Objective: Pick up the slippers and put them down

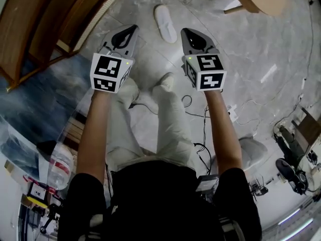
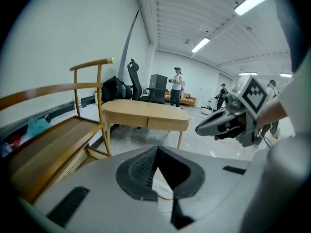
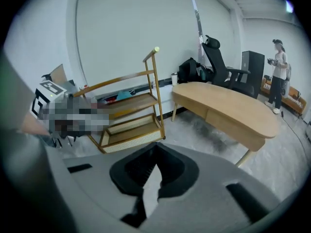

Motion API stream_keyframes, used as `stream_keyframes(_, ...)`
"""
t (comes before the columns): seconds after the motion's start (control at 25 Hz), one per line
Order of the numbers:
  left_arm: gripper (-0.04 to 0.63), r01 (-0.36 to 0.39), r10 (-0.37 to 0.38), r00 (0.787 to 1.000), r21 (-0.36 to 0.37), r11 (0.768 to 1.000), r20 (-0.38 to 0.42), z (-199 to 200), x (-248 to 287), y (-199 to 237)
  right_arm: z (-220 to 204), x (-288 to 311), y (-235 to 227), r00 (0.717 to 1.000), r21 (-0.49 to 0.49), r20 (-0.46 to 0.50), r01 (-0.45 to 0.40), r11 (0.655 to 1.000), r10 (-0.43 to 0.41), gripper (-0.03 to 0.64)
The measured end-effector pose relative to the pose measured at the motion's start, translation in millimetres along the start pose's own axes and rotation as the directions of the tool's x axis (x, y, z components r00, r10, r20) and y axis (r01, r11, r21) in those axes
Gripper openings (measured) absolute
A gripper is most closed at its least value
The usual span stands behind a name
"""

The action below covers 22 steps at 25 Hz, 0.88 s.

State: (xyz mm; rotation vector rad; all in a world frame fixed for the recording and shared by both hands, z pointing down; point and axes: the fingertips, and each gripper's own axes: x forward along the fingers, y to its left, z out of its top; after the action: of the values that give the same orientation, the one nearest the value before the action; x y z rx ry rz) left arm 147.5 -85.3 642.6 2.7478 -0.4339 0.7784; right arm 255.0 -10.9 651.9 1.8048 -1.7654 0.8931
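— Slipper first: where is it?
— One white slipper lies on the marble floor, well apart from the left gripper and the right gripper.
— And the jaws?
— Both pairs are pressed together at the tips, pinching nothing. A second slipper is possibly on the person's foot; I can't tell.

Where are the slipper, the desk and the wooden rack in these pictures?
slipper (image 1: pixel 165 23), head view, middle of its upper side.
desk (image 2: pixel 146 109), left gripper view, on its top.
rack (image 3: pixel 132 102), right gripper view, on its upper shelf board.
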Motion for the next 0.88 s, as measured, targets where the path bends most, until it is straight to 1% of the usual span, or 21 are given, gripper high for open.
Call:
stream_keyframes(0.12, 0.006, -0.014, 0.014, 1.0, 0.002, 1.0, 0.012, 38.1, -26.7, -5.5, 33.2, -30.7, 7.0, 1.0, -0.01, 0.007, -0.006, 1.0, 0.006, 0.0)
stream_keyframes(0.24, 0.006, -0.013, 0.014, 1.0, -0.01, 1.0, 0.023, 76.2, -55.0, -14.5, 65.5, -63.9, 12.7, 1.0, -0.011, 0.02, -0.002, 1.0, 0.003, 0.0)
stream_keyframes(0.44, 0.006, -0.024, 0.024, 0.999, -0.004, 1.0, 0.033, 126.8, -97.2, -28.4, 108.9, -120.9, 22.3, 0.999, -0.039, 0.034, 0.004, 0.999, -0.003, 0.0)
stream_keyframes(0.56, 0.006, -0.025, 0.025, 0.999, 0.003, 1.0, 0.041, 150.0, -119.3, -34.0, 126.6, -149.4, 24.3, 0.998, -0.034, 0.055, 0.015, 0.999, -0.013, 0.0)
stream_keyframes(0.68, 0.006, -0.026, 0.025, 0.998, 0.019, 0.999, 0.057, 174.2, -138.1, -40.2, 136.3, -174.7, 25.3, 0.999, -0.035, 0.05, 0.023, 0.999, -0.021, 0.0)
stream_keyframes(0.88, 0.006, -0.021, 0.015, 0.996, 0.07, 0.997, 0.09, 215.2, -161.4, -59.8, 156.7, -215.0, 22.9, 0.997, -0.049, 0.075, 0.035, 0.998, -0.032, 0.0)
